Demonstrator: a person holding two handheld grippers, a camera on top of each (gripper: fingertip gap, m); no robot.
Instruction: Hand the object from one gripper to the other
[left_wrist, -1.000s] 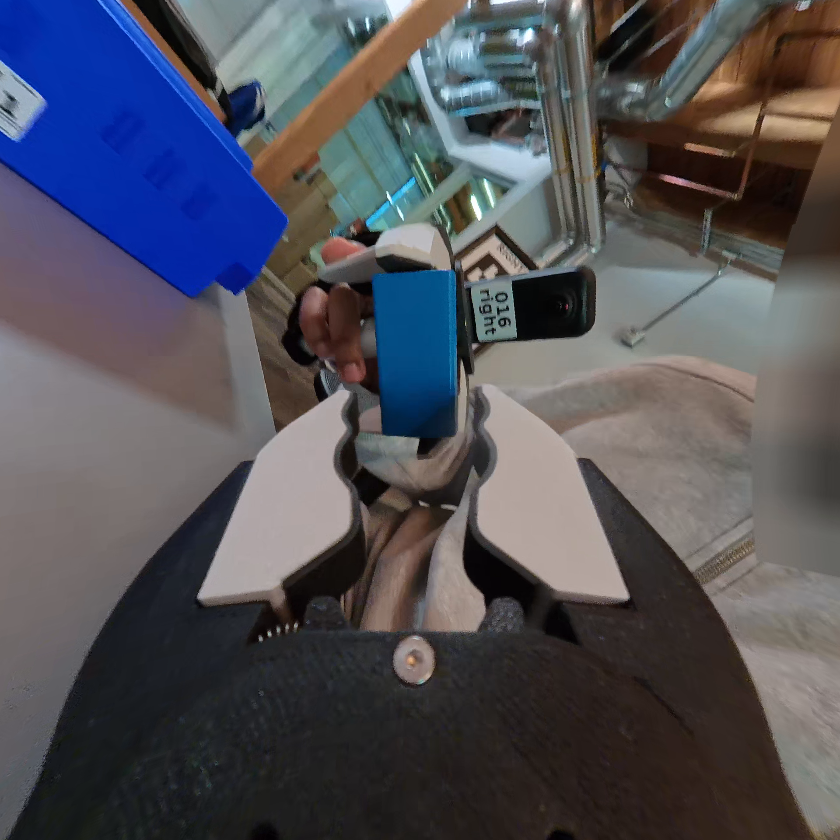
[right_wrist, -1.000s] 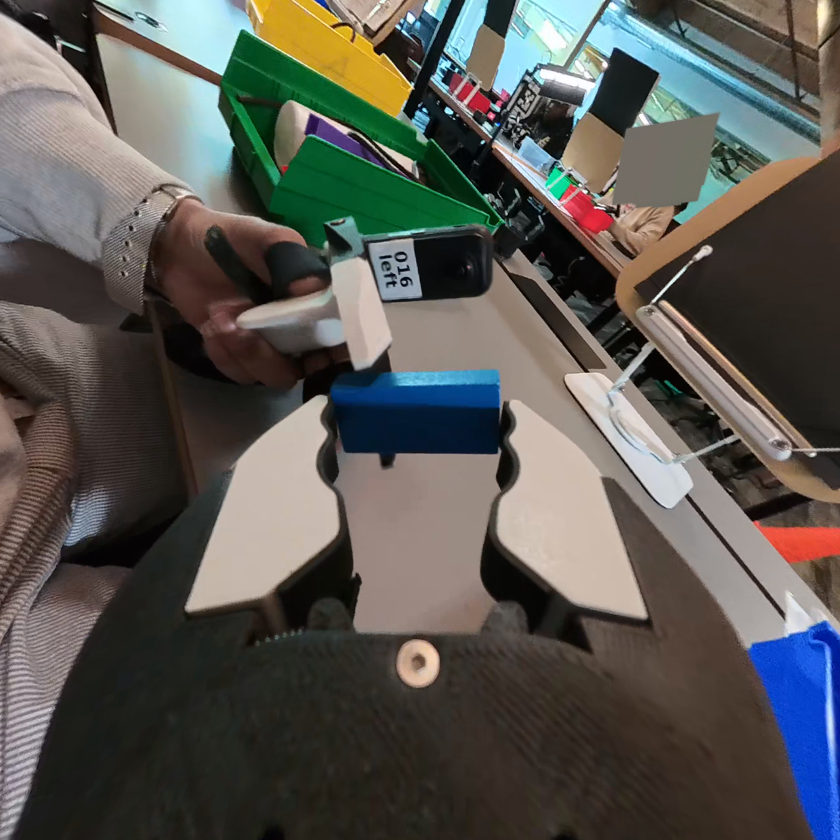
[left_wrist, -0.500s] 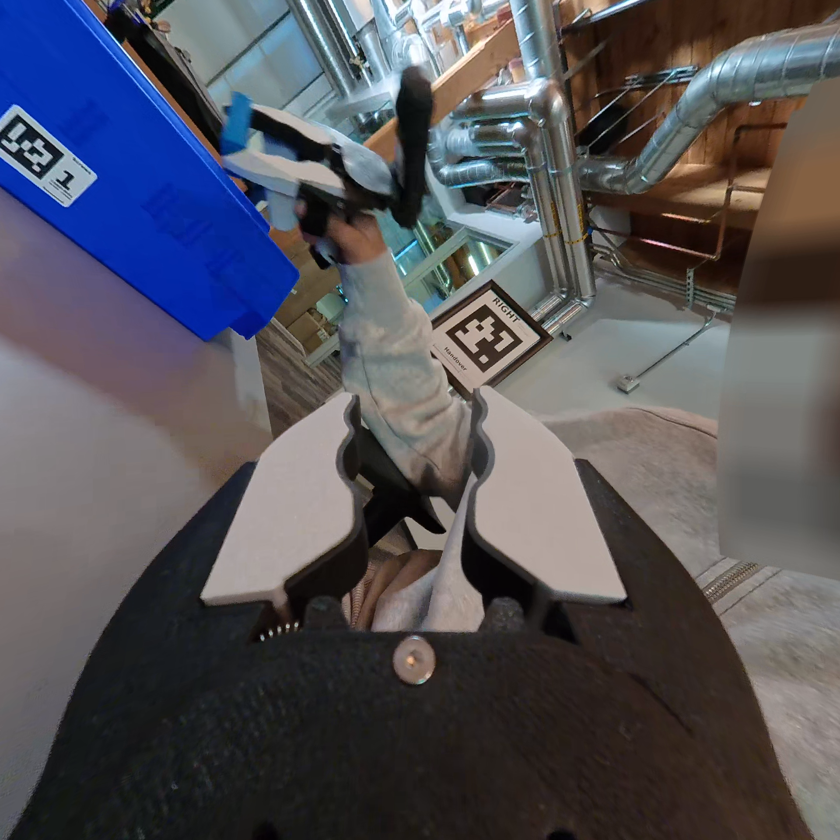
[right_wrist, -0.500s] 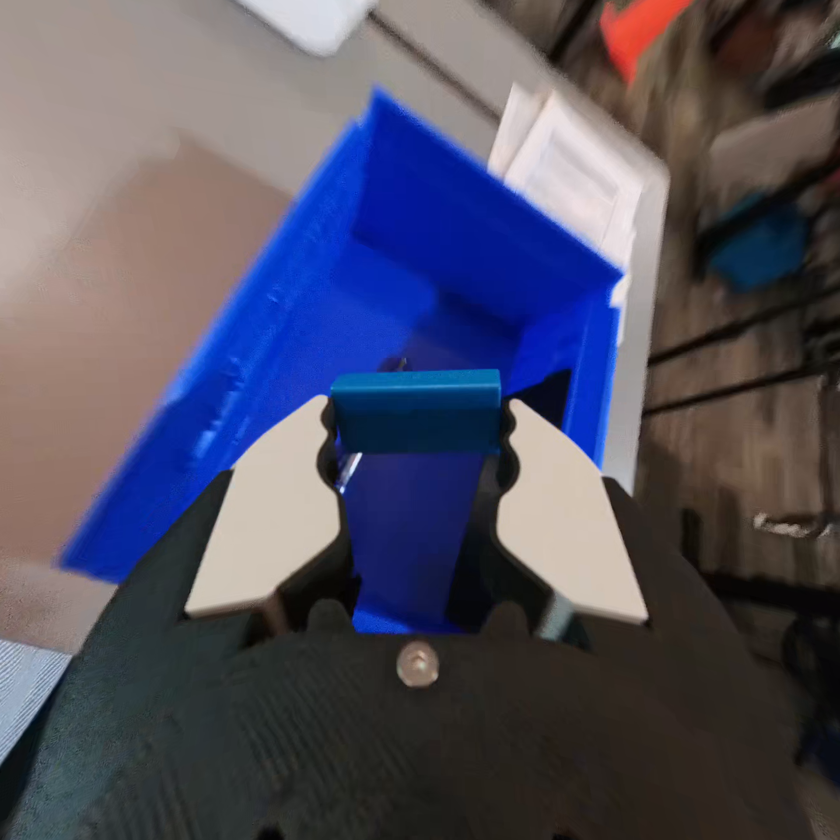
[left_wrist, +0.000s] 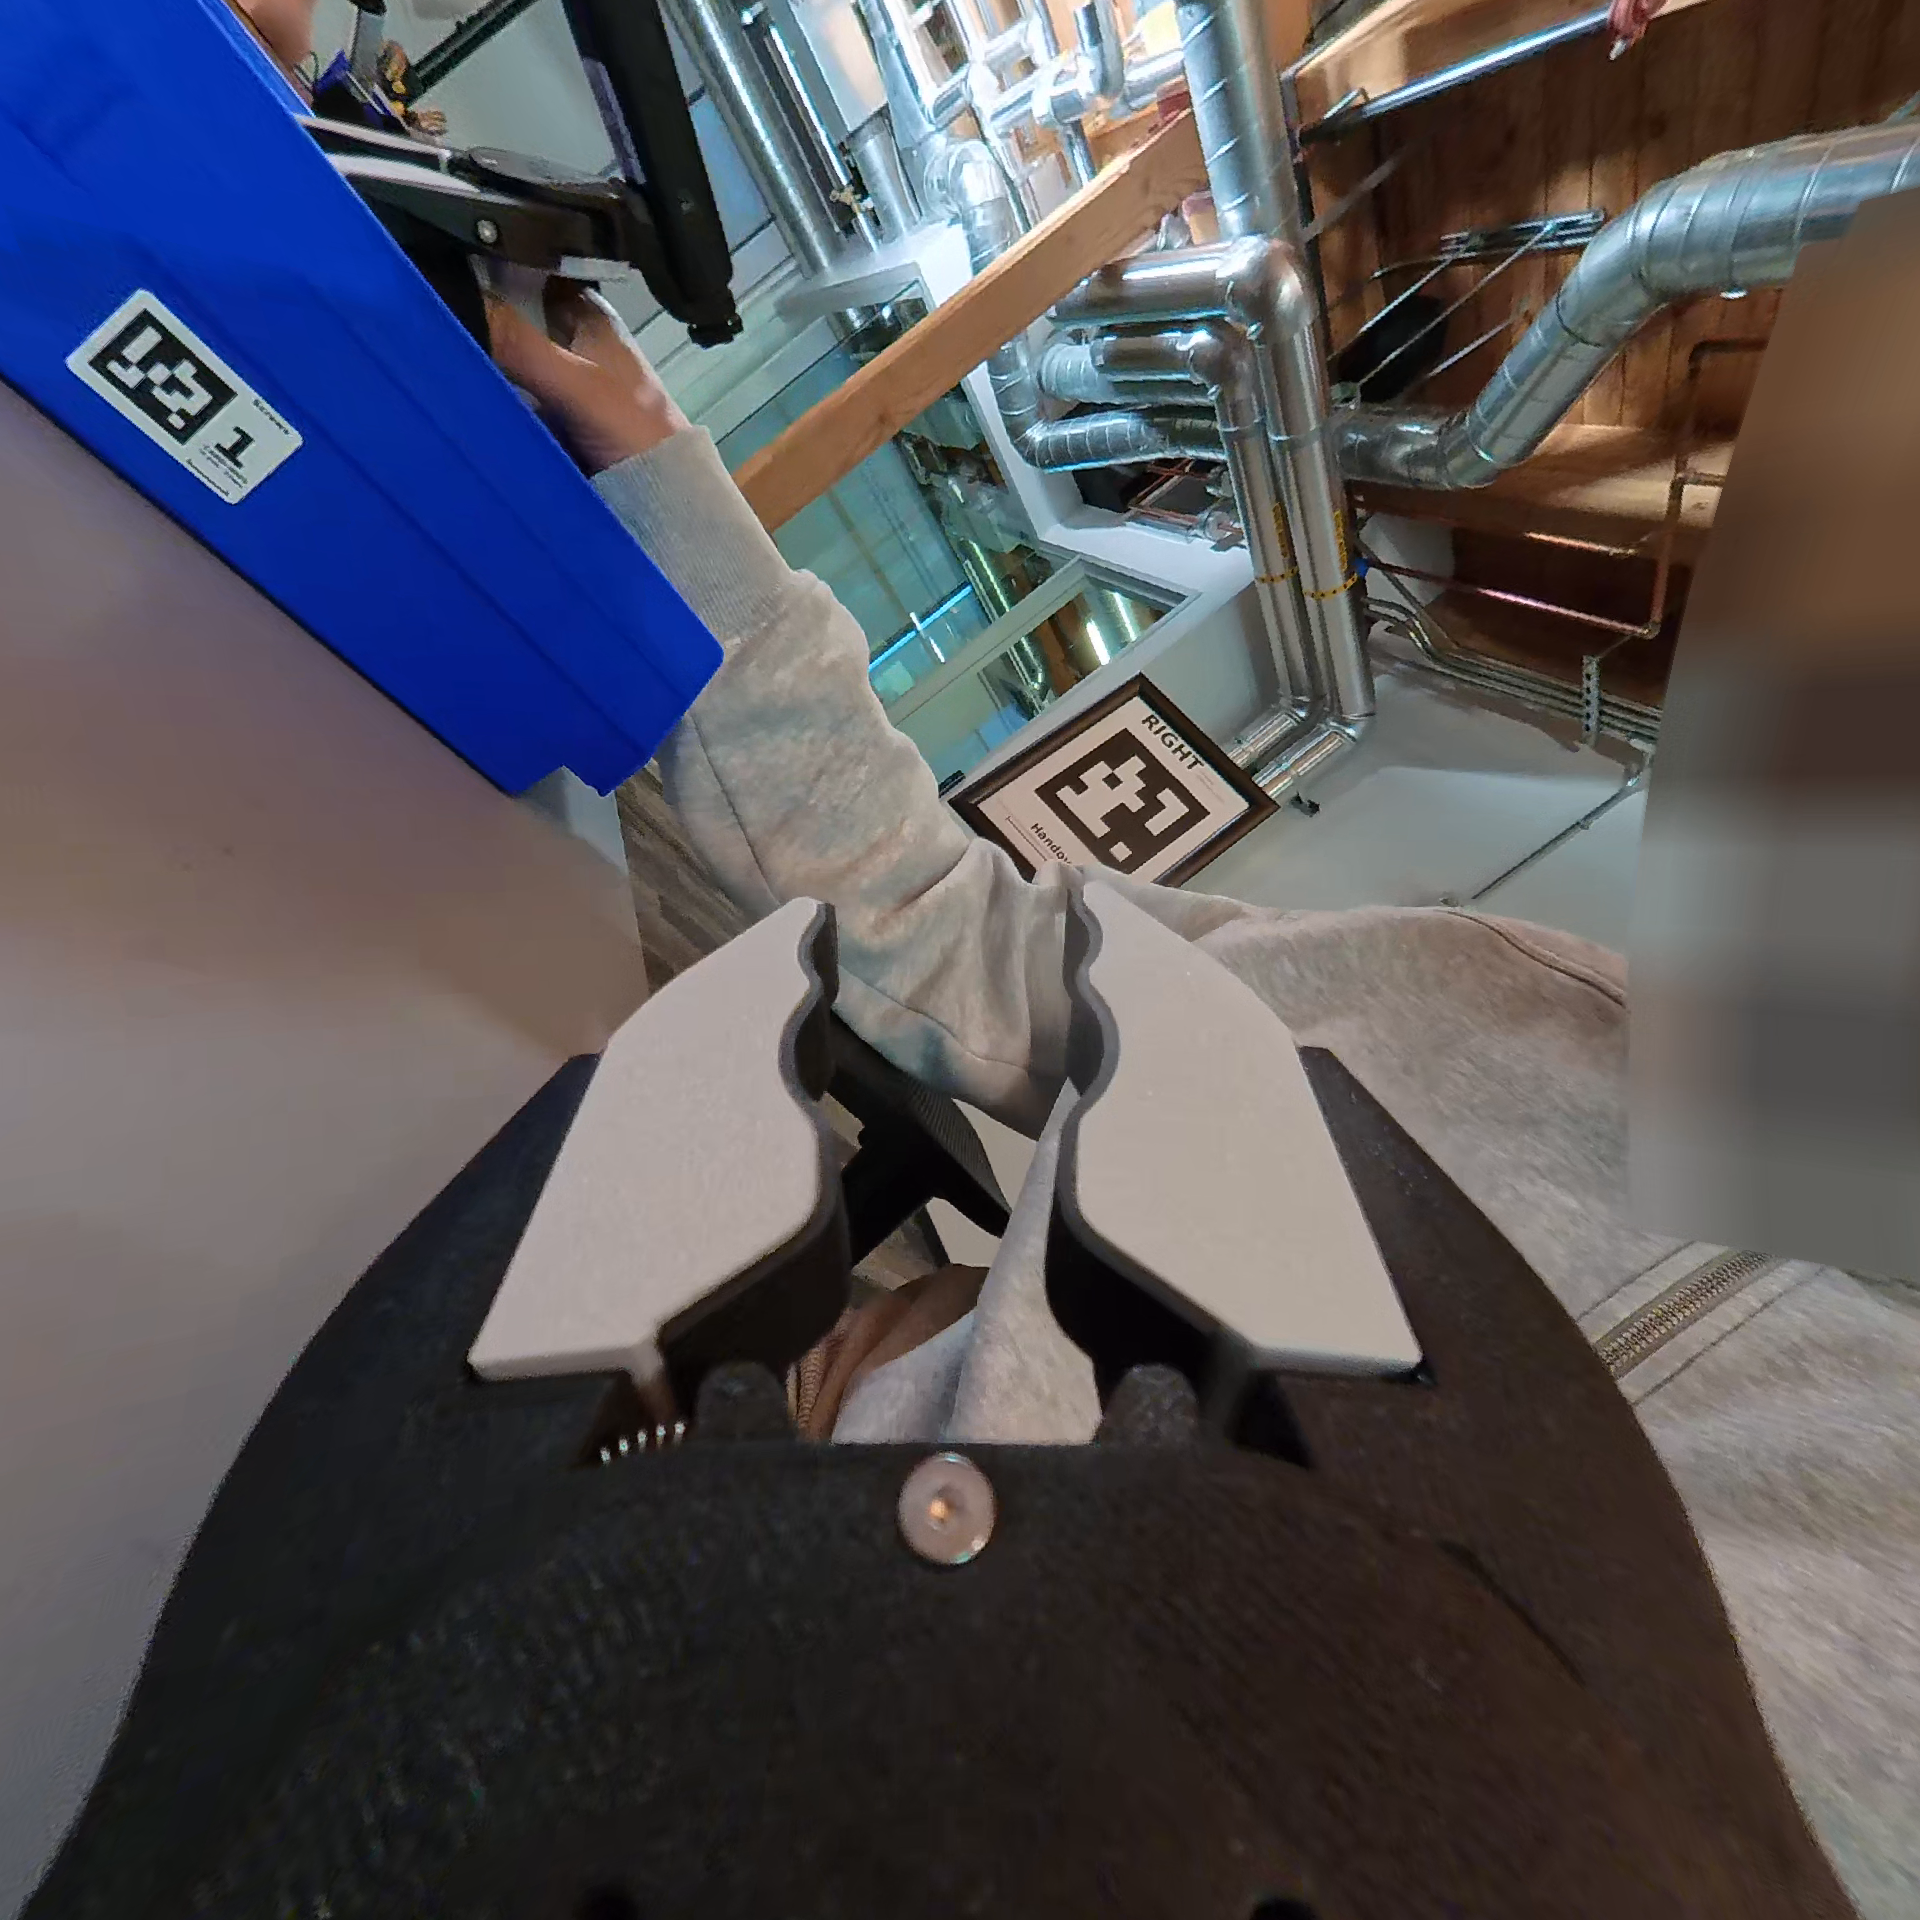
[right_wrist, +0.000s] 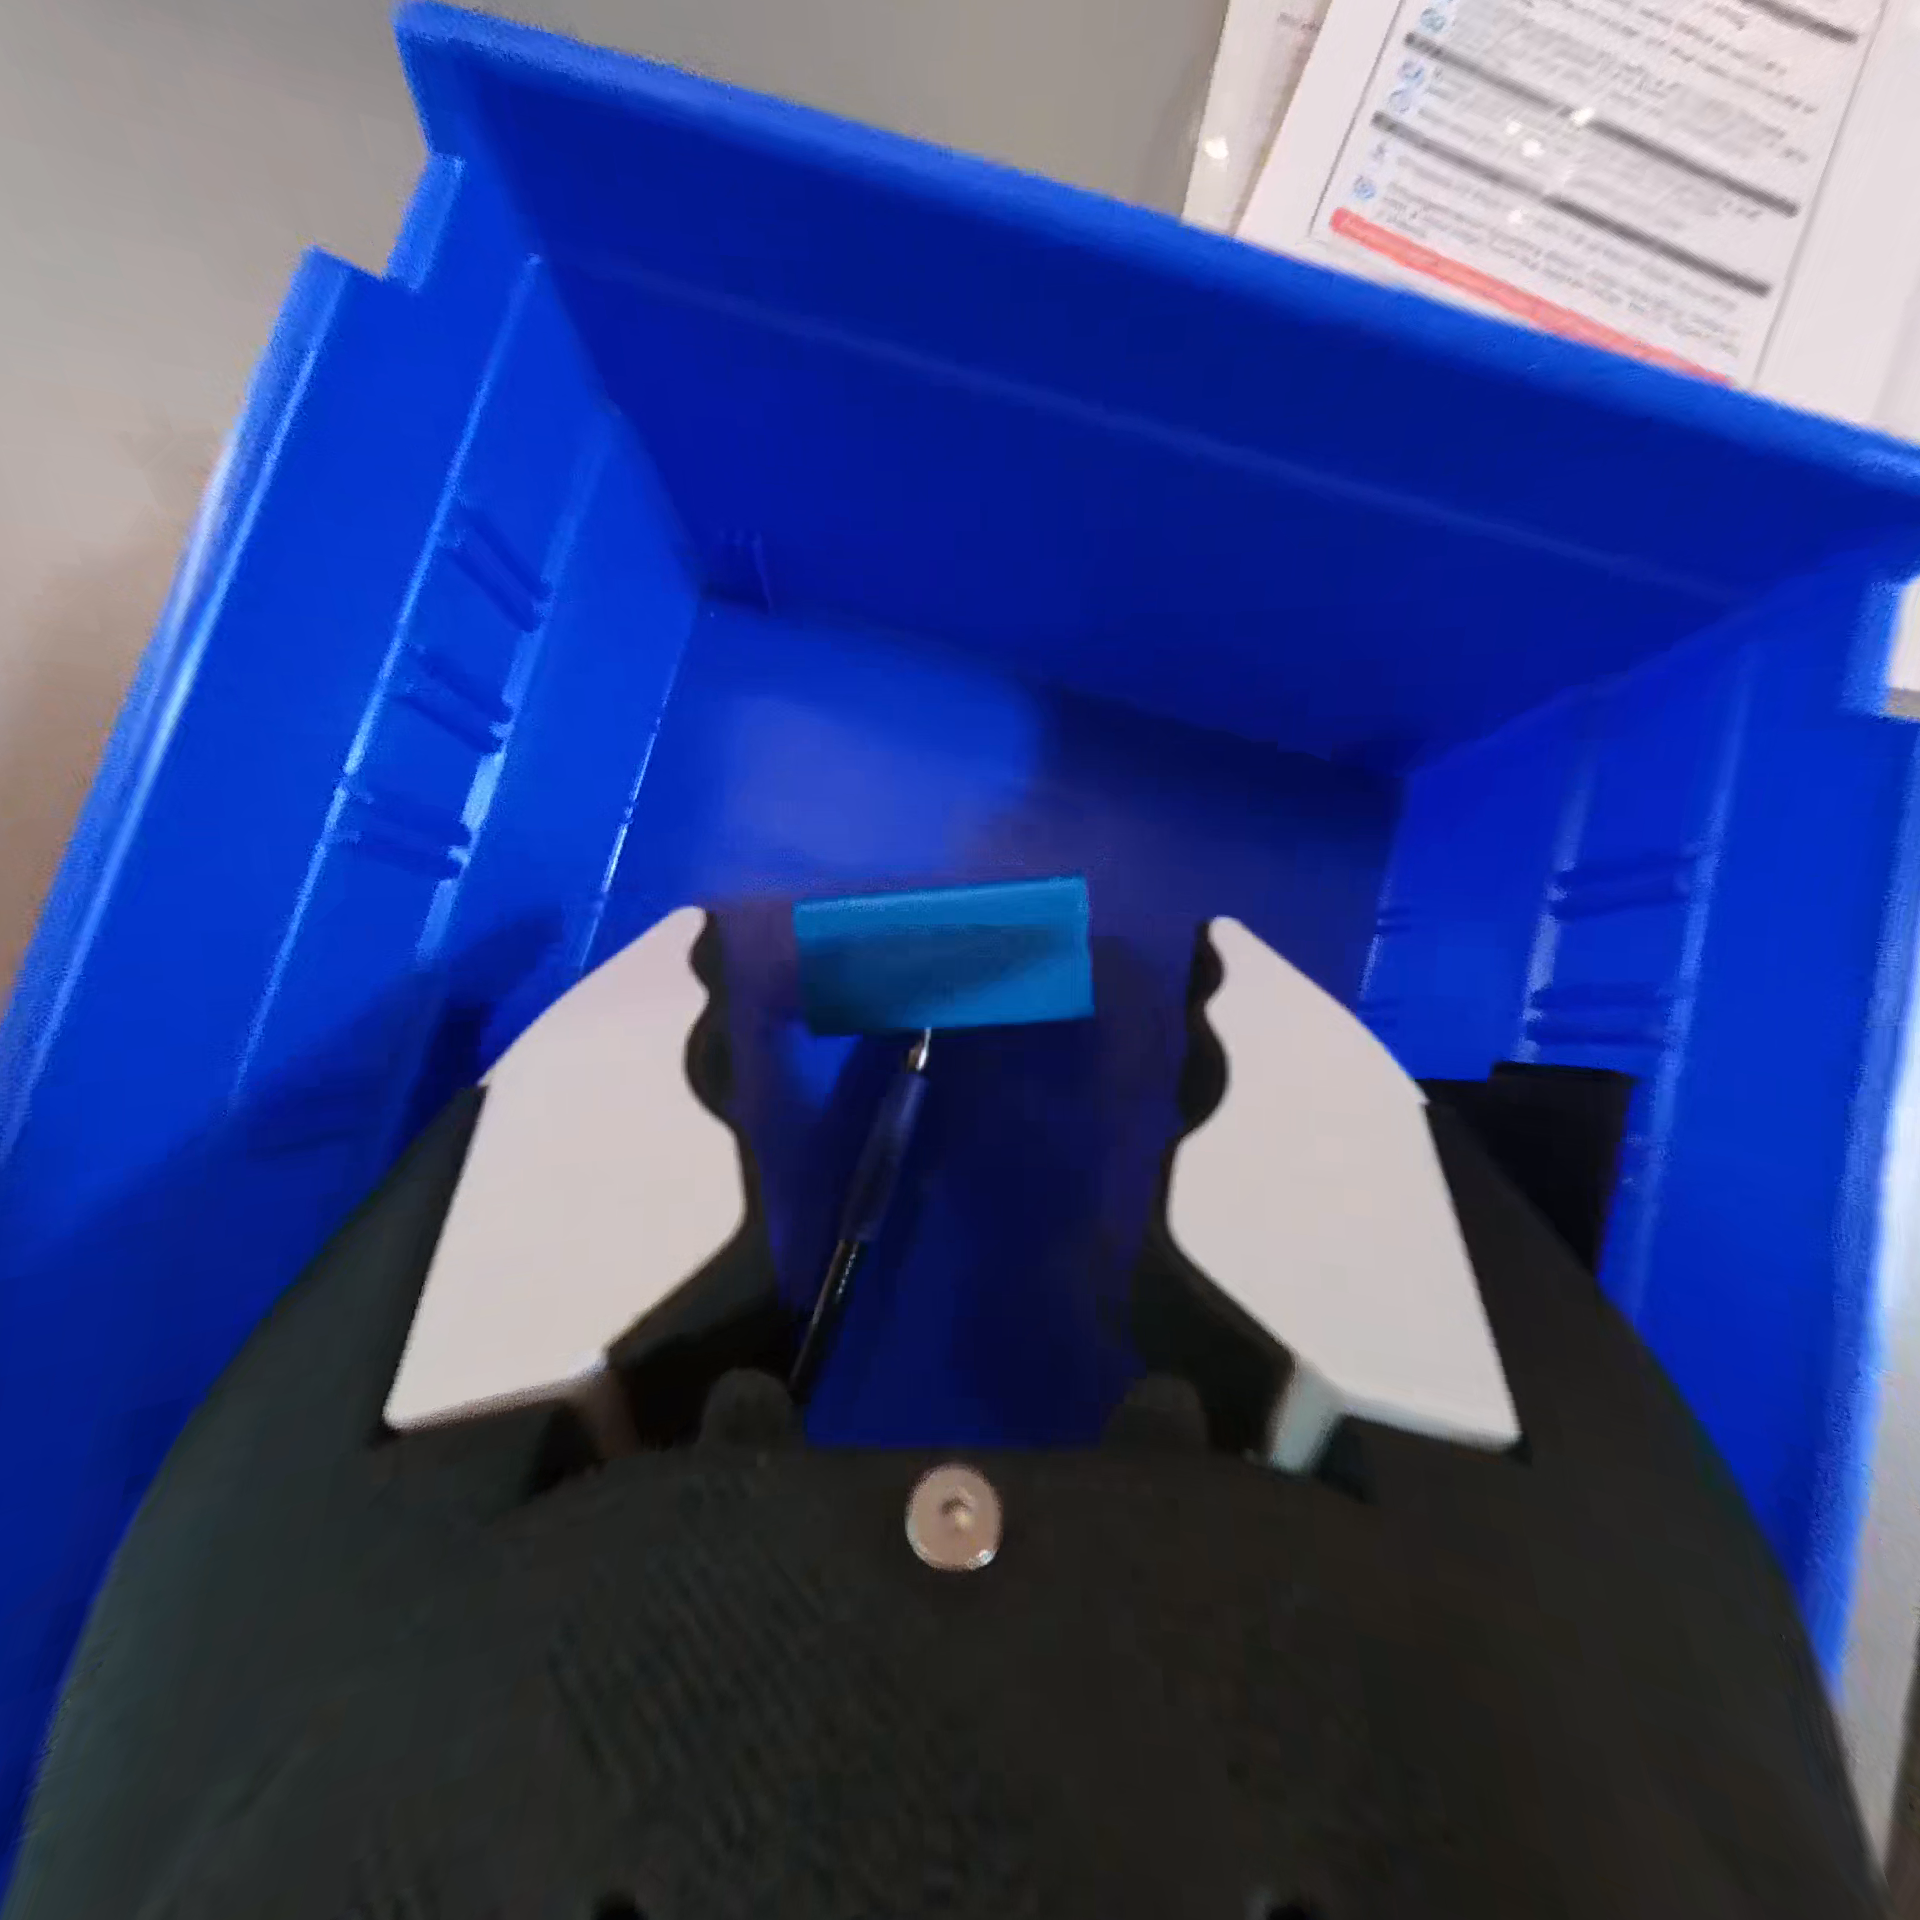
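The blue block (right_wrist: 940, 956) lies straight ahead of your right gripper (right_wrist: 948, 940), between the two fingertips but touching neither one; its long axis runs across the gap. It is over the inside of the blue bin (right_wrist: 1039, 416), a little blurred, so I judge it is released and dropping; I cannot tell if it rests on the floor yet. A thin dark pin hangs below it. The block is matte with sharp edges, the bin is smooth ribbed plastic. Your right gripper is spread wide, holding nothing. Your left gripper (left_wrist: 945, 925) is well apart from the bin, with the jaws parted and nothing between them, only the grey sleeve (left_wrist: 831, 779) behind.
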